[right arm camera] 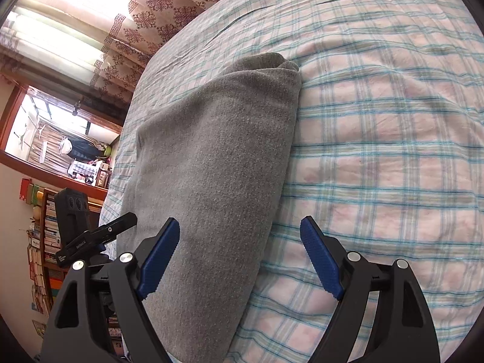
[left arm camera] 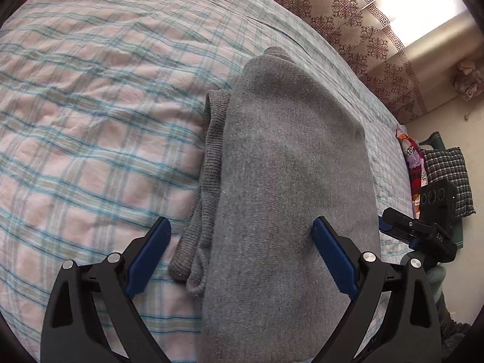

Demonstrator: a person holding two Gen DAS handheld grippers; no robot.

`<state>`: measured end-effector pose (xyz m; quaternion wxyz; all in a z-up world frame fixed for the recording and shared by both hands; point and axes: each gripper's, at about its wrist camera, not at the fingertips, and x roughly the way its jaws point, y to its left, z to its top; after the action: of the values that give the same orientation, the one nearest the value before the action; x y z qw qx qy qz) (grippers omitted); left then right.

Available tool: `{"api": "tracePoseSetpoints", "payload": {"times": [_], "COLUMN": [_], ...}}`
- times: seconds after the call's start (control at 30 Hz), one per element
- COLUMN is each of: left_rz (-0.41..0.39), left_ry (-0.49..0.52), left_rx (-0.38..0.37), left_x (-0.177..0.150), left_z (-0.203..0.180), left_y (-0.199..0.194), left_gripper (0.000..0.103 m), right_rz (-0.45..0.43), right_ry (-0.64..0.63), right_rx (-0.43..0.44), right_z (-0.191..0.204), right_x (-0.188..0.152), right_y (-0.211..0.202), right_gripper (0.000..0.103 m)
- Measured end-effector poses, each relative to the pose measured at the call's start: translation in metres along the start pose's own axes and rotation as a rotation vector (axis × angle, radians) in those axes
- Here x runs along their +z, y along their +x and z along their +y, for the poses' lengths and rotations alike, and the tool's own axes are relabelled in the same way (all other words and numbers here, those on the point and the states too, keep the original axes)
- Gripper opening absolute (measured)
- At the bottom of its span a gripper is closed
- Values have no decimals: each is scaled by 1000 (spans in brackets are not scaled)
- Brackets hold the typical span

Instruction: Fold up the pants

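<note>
On the plaid bedsheet [left arm camera: 90, 121], folded grey pants [left arm camera: 287, 166] are laid flat; left gripper [left arm camera: 242, 251] and right gripper [right arm camera: 240, 254] are held wide open above them, nothing gripped.

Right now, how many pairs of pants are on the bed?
1. The grey pants lie folded on the checked bedsheet, between the open left gripper and right gripper. None seems hidden.

The folded grey pants [left arm camera: 281, 181] lie as one long bundle along the bed [left arm camera: 90, 106], near its window-side edge. From that bundle to the opposite edge the plaid sheet lies bare. Beyond the window-side edge, a curtain [left arm camera: 348, 9] and a checked cushion [left arm camera: 447, 172] crowd the narrow gap.
</note>
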<state>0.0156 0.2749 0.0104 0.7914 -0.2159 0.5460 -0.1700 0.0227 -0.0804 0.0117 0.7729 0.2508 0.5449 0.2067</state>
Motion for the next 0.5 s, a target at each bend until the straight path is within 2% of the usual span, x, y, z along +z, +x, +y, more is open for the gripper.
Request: {"api": "tracePoseSetpoints", "payload": {"times": [0.27, 0.37, 0.5], "left_rz": [41, 35, 30], "left_ry": [49, 29, 22], "left_rx": [-49, -85, -105], "left_x": [4, 5, 4], "left_z": [-5, -2, -2], "left_y": [18, 18, 15], "left_gripper": [94, 84, 75], "right_rz": [41, 31, 62], "right_ry": [58, 37, -15], "right_rx": [56, 55, 71], "right_z": [-2, 7, 23], "right_x": [7, 8, 8], "right_y": [37, 45, 57], "right_gripper": [83, 84, 82]}}
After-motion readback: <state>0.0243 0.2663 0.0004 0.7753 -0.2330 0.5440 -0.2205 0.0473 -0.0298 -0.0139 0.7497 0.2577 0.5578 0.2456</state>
